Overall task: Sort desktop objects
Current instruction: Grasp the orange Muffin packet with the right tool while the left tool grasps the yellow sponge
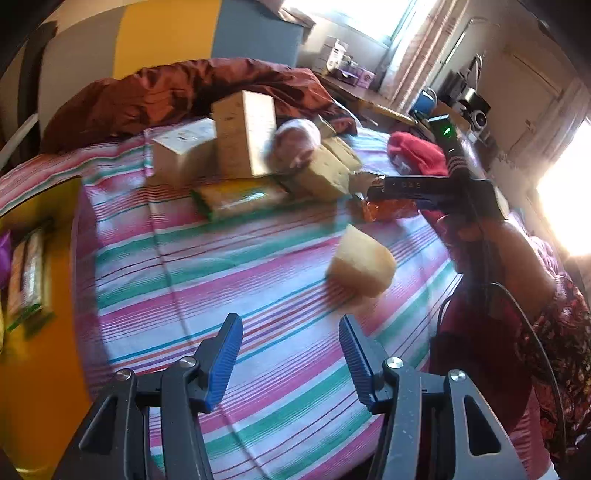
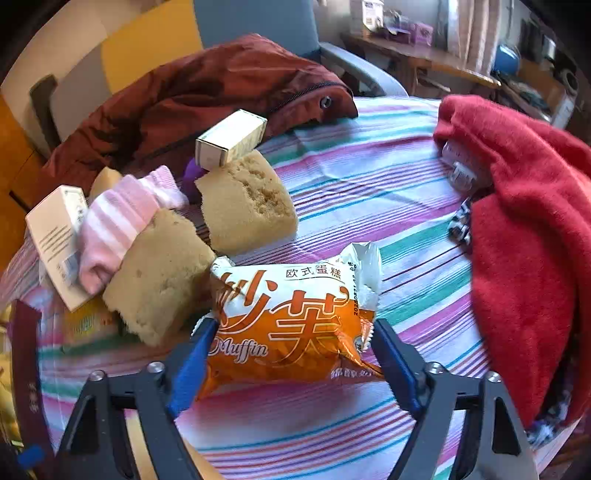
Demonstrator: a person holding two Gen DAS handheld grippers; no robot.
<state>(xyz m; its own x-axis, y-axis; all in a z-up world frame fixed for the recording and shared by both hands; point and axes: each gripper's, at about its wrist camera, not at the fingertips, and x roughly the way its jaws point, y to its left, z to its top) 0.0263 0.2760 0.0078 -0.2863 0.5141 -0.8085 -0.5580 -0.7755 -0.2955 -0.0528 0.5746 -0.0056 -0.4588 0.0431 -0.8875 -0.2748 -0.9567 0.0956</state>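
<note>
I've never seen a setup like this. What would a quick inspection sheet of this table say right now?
Surface: table under a pink, green and white striped cloth.
Job's things: orange muffin packet; yellowish sponge blocks; cream cardboard boxes; pink-striped sock.
Clutter: rust-brown jacket; red fleece garment.
Grippers: left tongs open, nothing between them; right tongs straddle the muffin packet, whether the pads press on it is unclear.
Cables: thin black cable by the person's sleeve.
Surroundings: grey chair back, cluttered wooden desk, bright window.
</note>
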